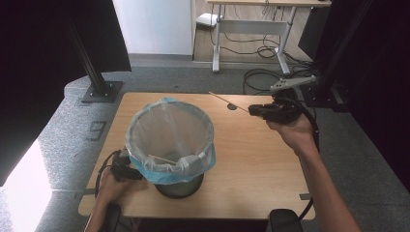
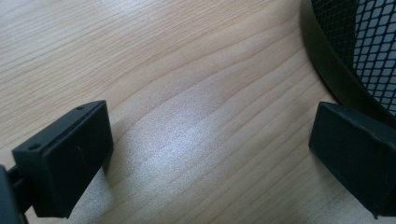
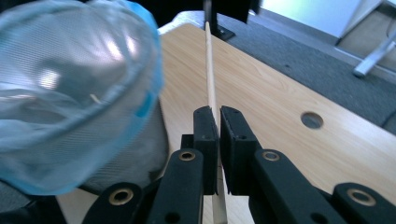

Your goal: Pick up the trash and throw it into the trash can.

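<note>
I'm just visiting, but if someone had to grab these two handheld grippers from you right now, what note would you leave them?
Right gripper: shut on a thin wooden stick, held above the table, right of the bin.
Left gripper: open, holding nothing, low on the table by the bin's base.
Mesh waste bin: upright, lined with a blue plastic bag; one stick already lies inside.
Left: put the held stick into the bin.

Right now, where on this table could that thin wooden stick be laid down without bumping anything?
The widest bare patch of table lies between the lined bin and the right edge, below the right gripper holding the stick. A narrower strip runs behind the bin, bordered by the small hole. The near-left corner is crowded by the open left gripper.
</note>
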`<state>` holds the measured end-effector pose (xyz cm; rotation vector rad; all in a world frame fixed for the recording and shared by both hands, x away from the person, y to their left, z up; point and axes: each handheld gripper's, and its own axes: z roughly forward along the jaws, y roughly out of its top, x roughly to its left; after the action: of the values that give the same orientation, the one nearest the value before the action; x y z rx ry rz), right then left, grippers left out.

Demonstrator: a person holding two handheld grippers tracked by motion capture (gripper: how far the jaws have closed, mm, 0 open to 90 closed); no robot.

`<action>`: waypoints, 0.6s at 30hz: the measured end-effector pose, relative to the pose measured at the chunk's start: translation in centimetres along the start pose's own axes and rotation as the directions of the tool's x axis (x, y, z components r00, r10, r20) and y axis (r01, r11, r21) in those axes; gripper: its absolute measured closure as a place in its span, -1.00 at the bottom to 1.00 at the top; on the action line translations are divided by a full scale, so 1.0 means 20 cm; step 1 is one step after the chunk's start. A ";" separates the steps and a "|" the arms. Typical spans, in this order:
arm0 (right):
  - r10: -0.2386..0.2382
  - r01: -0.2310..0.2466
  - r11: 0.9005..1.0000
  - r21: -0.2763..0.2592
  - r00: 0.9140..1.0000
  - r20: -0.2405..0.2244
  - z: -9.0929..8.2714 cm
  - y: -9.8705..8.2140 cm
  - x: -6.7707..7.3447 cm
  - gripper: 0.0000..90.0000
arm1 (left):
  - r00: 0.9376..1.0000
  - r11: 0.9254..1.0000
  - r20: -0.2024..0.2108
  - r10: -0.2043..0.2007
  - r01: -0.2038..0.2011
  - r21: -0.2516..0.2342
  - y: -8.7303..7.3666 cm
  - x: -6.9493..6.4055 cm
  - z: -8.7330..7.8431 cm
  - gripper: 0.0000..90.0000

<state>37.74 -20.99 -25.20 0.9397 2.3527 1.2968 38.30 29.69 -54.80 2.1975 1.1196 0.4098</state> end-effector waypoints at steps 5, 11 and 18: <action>-0.065 0.065 0.998 -0.004 0.996 -0.065 -0.02 0.10 0.13 0.88 | 1.000 1.000 0.000 -0.001 0.001 0.000 0.00 0.00 0.00 -1.00; -0.125 0.133 0.990 0.037 0.980 -0.156 0.07 0.17 0.26 0.88 | 1.000 1.000 0.000 0.000 0.000 0.000 0.00 0.00 0.00 -1.00; -0.175 0.201 0.976 0.087 0.955 -0.240 0.26 0.21 0.37 0.87 | 1.000 1.000 0.000 0.000 0.000 0.000 0.00 0.00 0.00 -1.00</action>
<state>36.81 -11.14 -24.27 0.6008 2.6406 1.2712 38.30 29.70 -54.80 2.1970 1.1198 0.4098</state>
